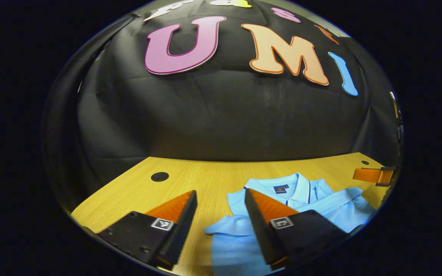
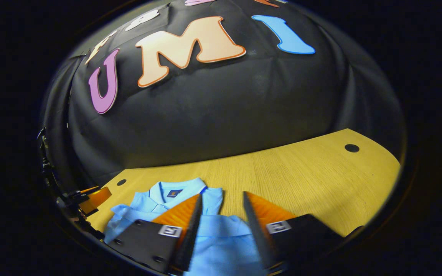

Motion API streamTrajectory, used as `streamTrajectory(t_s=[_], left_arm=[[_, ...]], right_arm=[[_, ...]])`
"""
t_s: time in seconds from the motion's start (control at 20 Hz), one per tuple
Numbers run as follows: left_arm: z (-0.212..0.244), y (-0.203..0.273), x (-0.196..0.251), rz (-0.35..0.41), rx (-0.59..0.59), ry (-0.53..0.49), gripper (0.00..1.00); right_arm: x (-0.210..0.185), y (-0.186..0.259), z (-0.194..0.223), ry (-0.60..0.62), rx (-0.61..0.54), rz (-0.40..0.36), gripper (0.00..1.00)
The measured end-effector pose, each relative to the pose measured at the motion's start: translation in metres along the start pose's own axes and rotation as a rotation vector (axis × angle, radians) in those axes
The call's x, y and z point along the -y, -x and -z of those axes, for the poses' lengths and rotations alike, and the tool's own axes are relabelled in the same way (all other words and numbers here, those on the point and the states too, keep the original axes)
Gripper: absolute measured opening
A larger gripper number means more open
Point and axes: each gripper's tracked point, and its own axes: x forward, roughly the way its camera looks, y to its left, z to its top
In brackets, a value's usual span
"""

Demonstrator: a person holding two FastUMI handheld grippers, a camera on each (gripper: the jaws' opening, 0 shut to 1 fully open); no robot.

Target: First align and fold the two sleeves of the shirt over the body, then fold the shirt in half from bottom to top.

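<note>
Wooden table (image 1: 205, 180) bearing light-blue polo shirt (image 1: 320, 207), collar toward the booth wall. Left gripper (image 1: 221, 197) above shirt's edge, fingers apart, holding nothing. Right gripper (image 2: 221, 201) over shirt body, likewise spread and empty. Left gripper view: sleeve beside fingers.

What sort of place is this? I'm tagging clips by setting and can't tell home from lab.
Likely a recording booth, not a home: a black cloth wall hangs behind a bare wooden table, on which a light blue polo shirt lies under two open handheld grippers.
</note>
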Motion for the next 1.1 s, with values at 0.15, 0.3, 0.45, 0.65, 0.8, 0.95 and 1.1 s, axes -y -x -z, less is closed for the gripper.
streamTrajectory(t_s=[0.15,0.3,0.45,0.65,0.8,0.95,1.1], left_arm=[[-0.021,0.033,-0.014,-0.010,0.057,0.063,0.97],[-0.040,0.086,-0.022,0.001,0.140,0.058,0.94],[-0.045,0.142,-0.022,0.009,0.213,-0.001,0.94],[-0.032,0.210,-0.005,0.056,0.252,-0.042,0.94],[-0.023,0.241,0.005,0.101,0.258,0.002,0.93],[-0.017,0.254,0.005,0.110,0.260,0.002,0.93],[-0.014,0.258,0.008,0.119,0.256,-0.025,0.93]], right_arm=[[-0.009,0.037,-0.009,-0.006,0.040,-0.051,0.99],[-0.016,0.091,-0.017,-0.047,0.104,-0.110,0.98],[-0.028,0.146,-0.016,-0.038,0.149,-0.169,0.98],[-0.035,0.207,-0.005,0.080,0.239,-0.180,0.98],[-0.045,0.242,0.009,0.116,0.273,-0.216,0.97],[-0.044,0.260,0.021,0.123,0.284,-0.225,0.94],[-0.041,0.261,0.031,0.093,0.261,-0.235,0.97]])
